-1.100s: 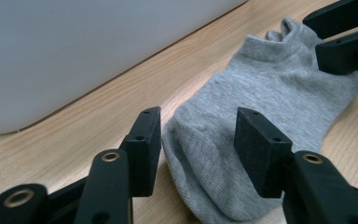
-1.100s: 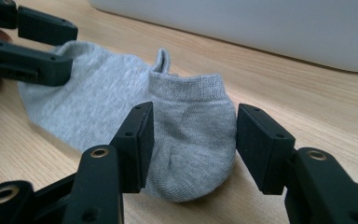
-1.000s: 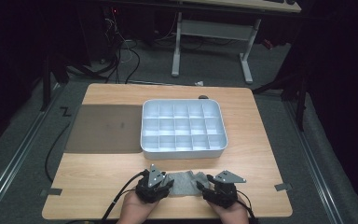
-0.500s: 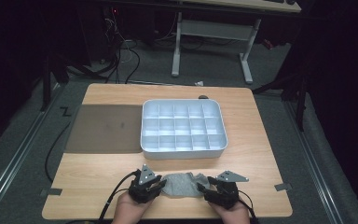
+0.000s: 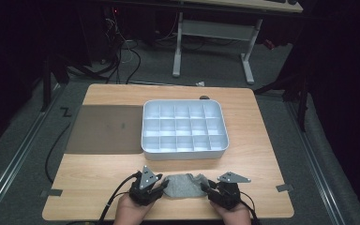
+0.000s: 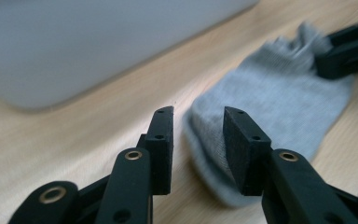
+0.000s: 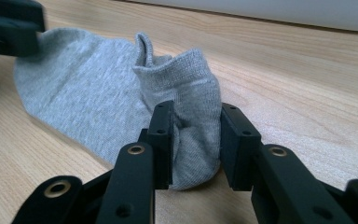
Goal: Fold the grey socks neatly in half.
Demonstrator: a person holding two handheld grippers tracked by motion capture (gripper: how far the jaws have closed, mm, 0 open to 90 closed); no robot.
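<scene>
A grey ankle sock (image 5: pixel 183 185) lies flat on the wooden table near its front edge, between my two grippers. My left gripper (image 5: pixel 161 187) is at the sock's toe end. Its jaws (image 6: pixel 198 121) have just been opening and stand apart over the sock's edge (image 6: pixel 279 98) without pressing it. My right gripper (image 5: pixel 205 187) is at the cuff end. Its jaws (image 7: pixel 196 114) have just been closing and now pinch the bunched-up cuff of the sock (image 7: pixel 84 88). In the right gripper view the left gripper (image 7: pixel 9 25) sits at the sock's far end.
A white tray (image 5: pixel 183 152) with several compartments stands in the middle of the table, just beyond the sock. A dark mat (image 5: pixel 105 129) lies to its left. A desk frame and cables stand on the floor behind the table.
The sock's right end now stands bunched up at the right gripper. The left gripper has shifted slightly at the sock's left end. Both hands stay near the table's front edge.
</scene>
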